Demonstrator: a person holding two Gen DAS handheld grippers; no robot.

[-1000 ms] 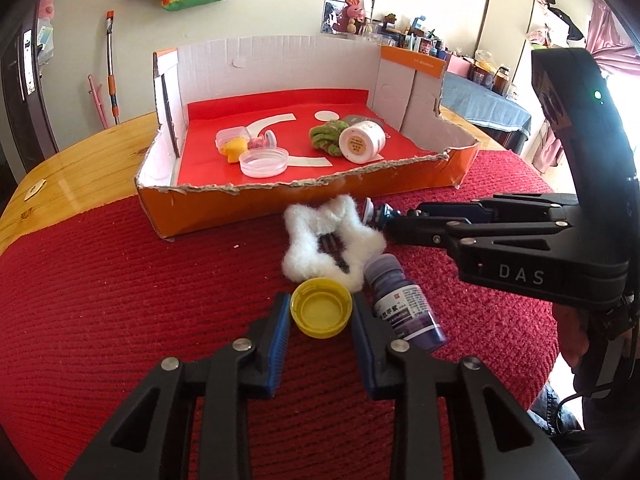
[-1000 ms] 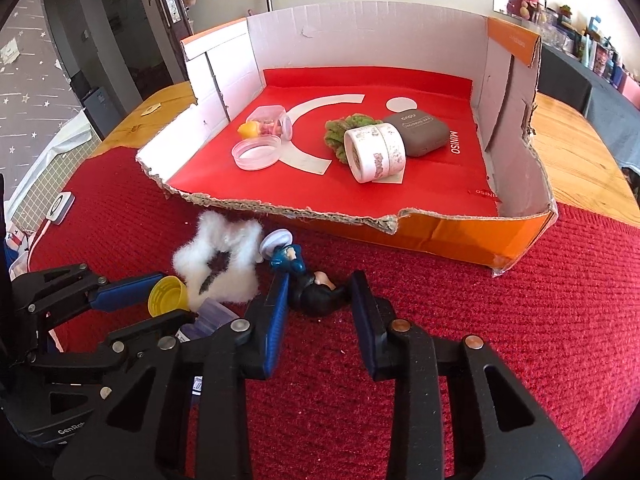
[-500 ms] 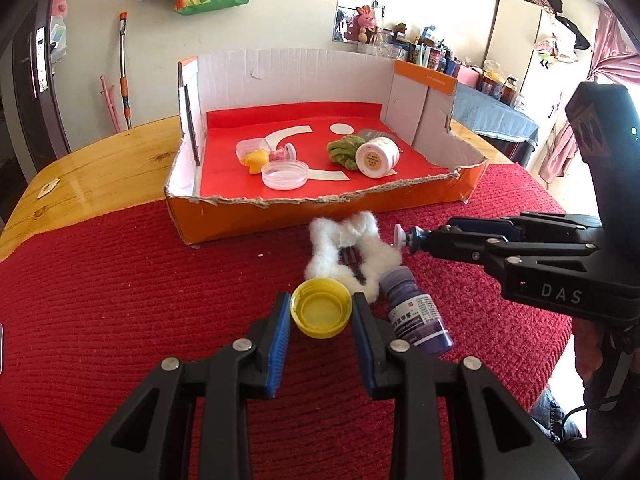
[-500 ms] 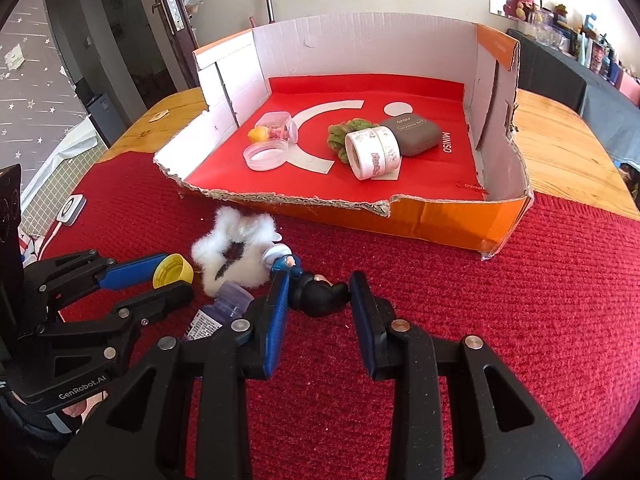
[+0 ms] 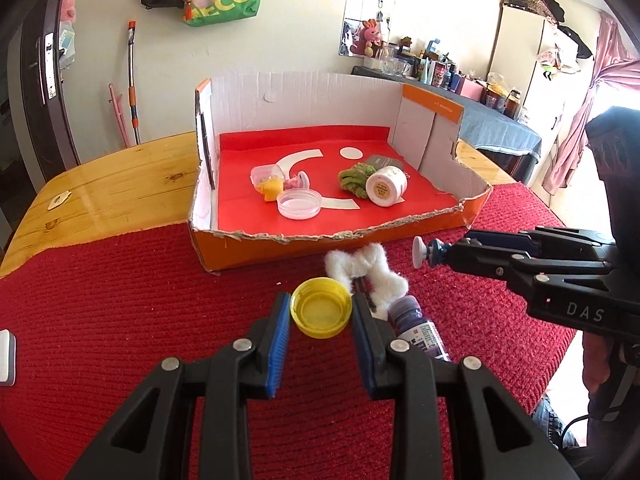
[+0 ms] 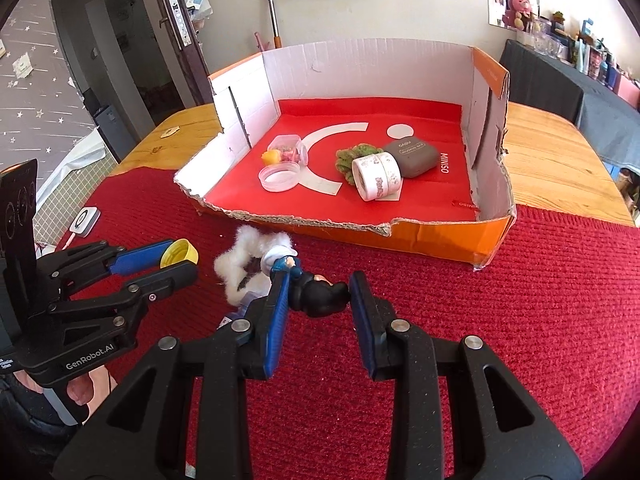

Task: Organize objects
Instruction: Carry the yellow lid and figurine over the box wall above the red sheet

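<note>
We hold the left gripper [image 5: 321, 316] tilted down over the red cloth [image 5: 120, 320], its blue pads pinched on a yellow bottle cap [image 5: 321, 313] that sits open side up between them. Our right gripper [image 6: 320, 294] slants down likewise, closed on a small dark figurine [image 6: 320, 298] lying crosswise; whether the right pad truly presses it we cannot quite tell. Below the two grippers lie a white fluffy scrunchie [image 5: 370, 274] and a purple bottle [image 5: 416, 326], touching each other. Beyond them stands the cardboard box [image 6: 440, 236], holding a tape roll [image 6: 376, 176], a grey case [image 6: 412, 156] and a clear lid [image 6: 279, 178].
</note>
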